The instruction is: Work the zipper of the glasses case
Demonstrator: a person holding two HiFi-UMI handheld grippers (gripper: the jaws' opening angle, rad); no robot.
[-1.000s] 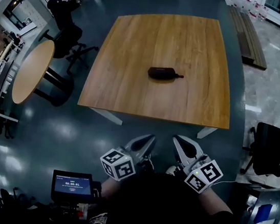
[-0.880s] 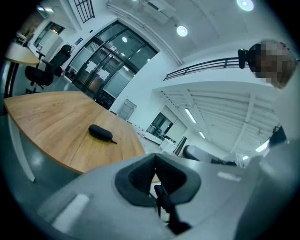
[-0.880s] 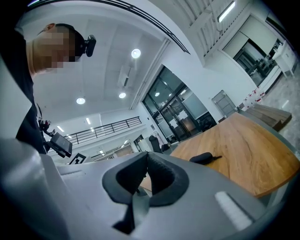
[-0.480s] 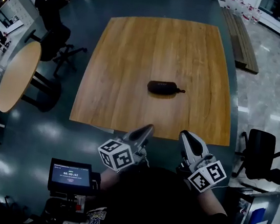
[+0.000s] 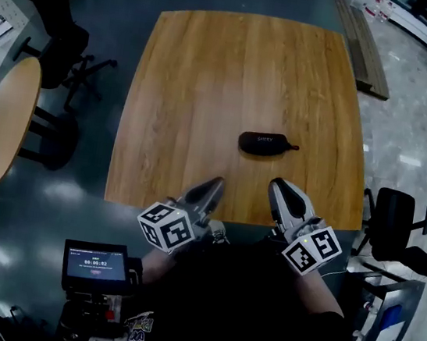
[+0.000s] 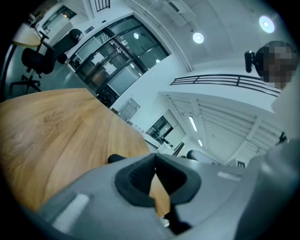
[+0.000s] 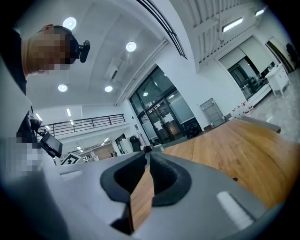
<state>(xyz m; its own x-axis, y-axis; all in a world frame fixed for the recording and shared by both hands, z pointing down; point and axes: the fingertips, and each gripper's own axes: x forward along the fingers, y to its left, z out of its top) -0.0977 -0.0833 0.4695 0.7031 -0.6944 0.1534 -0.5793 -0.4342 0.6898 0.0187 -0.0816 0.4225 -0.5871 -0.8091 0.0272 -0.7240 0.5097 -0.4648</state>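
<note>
Black oval glasses case [image 5: 264, 144] on the square wooden counter [image 5: 209, 86], nearer the right tool [image 5: 277, 186], left tool [image 5: 215, 183] closed, empty, right tool's jaws just opening a crack, nothing between them

wooden table [image 5: 209, 86] | round table [image 5: 3, 124] left | office chair [image 5: 395, 223] right | lit screen [image 5: 95, 263]

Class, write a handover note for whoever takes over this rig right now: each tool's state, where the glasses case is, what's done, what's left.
Left tool: shut, empty, at the table's near edge.
Right tool: jaws just opening a crack, empty, beside it.
Glasses case: lying on the table, just ahead of the right tool, untouched.
Done: nothing on the zipper.
Left: reach the case, work the zipper.
</note>
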